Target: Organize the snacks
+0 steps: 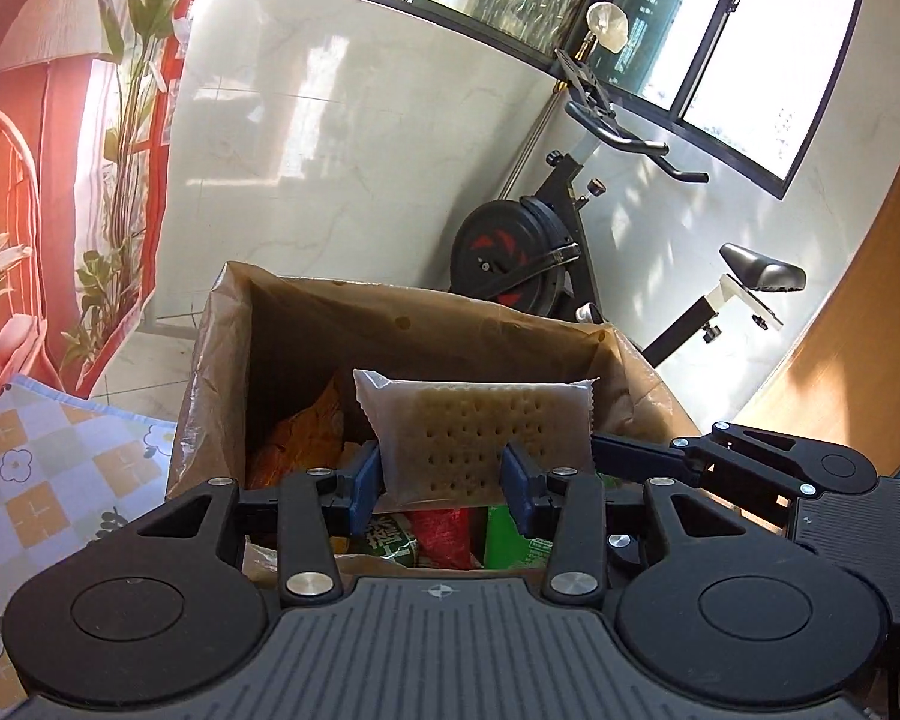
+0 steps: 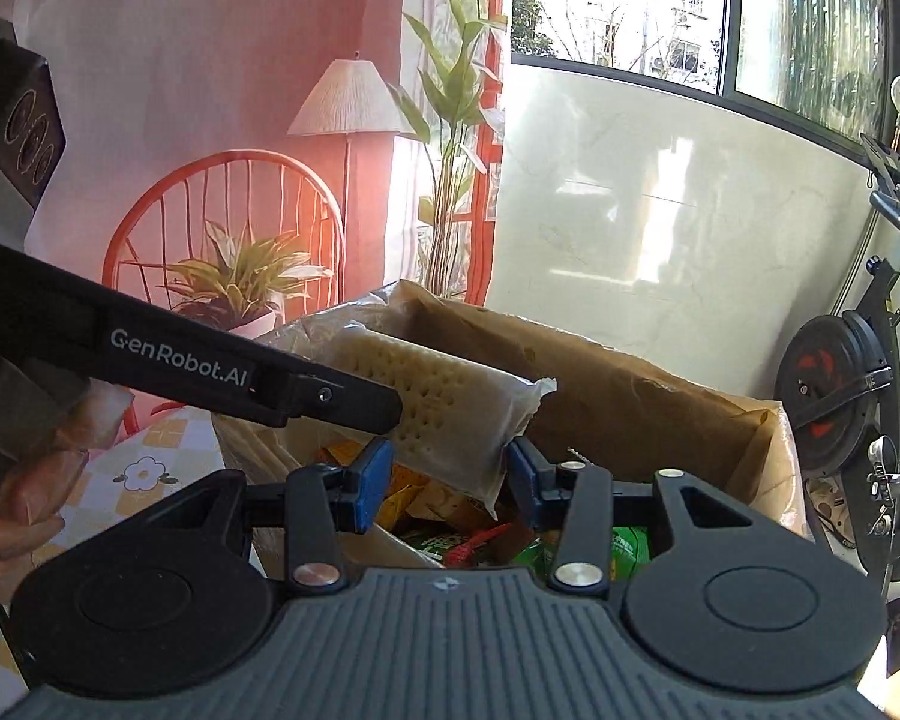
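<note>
Crackers in a clear wrapper (image 1: 471, 426) are hanging above the open brown paper bag (image 1: 450, 324), which is serving as the landmark here. The left gripper (image 1: 444, 477) is pinching the packet's lower end between its blue pads (image 1: 366, 480), jaws closed onto the wrapper. From the right wrist view the same packet (image 2: 450, 414) is lying tilted over the bag's mouth (image 2: 630, 396), and the right gripper (image 2: 447, 483) is also clamping it, its pads pressing on the near end. Inside the bag, orange, red and green snack packets (image 1: 444, 531) are sitting below the crackers. Beside the bag a checked flower-print cloth (image 1: 48, 480) is showing; behind it an exercise bike (image 1: 546, 252) is standing.
</note>
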### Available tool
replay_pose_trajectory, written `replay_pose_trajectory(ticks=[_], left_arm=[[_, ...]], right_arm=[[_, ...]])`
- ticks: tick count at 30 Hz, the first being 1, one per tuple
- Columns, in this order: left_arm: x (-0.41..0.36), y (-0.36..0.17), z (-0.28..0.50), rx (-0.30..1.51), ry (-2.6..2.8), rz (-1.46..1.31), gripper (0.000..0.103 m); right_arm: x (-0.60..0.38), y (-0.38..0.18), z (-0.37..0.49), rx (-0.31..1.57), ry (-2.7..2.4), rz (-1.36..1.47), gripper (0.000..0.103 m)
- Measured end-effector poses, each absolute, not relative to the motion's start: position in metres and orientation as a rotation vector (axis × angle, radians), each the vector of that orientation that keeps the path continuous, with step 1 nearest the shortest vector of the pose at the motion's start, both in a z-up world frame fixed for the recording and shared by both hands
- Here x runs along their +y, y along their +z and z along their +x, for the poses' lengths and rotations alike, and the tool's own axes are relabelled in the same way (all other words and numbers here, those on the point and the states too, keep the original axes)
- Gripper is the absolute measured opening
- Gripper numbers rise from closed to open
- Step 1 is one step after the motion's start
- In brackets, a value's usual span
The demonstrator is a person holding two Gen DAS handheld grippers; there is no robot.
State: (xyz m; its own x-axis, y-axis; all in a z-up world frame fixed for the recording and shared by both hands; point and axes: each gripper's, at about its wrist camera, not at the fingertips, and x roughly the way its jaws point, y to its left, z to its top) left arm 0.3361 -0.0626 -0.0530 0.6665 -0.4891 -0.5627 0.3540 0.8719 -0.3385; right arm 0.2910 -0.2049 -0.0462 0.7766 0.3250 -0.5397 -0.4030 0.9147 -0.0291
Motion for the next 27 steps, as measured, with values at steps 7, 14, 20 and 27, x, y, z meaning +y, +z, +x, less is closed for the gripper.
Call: replay_pose_trajectory(ticks=[7,14,20,27], left_arm=[[-0.064,-0.057,0.346,0.716,-0.423,-0.195,0.061],[-0.056,-0.026,0.32,0.645,-0.332,-0.11,0.074],[-0.054,0.022,0.263,0.509,-0.262,0.043,0.086],[-0.04,0.061,0.194,0.412,-0.22,0.054,0.092]], right_arm=[[-0.215,-0.052,0.302,0.618,0.366,-0.112,0.049],[-0.227,-0.03,0.281,0.566,0.309,-0.073,0.078],[-0.225,0.006,0.235,0.46,0.251,-0.055,0.099],[-0.226,0.038,0.182,0.38,0.215,-0.004,0.103]])
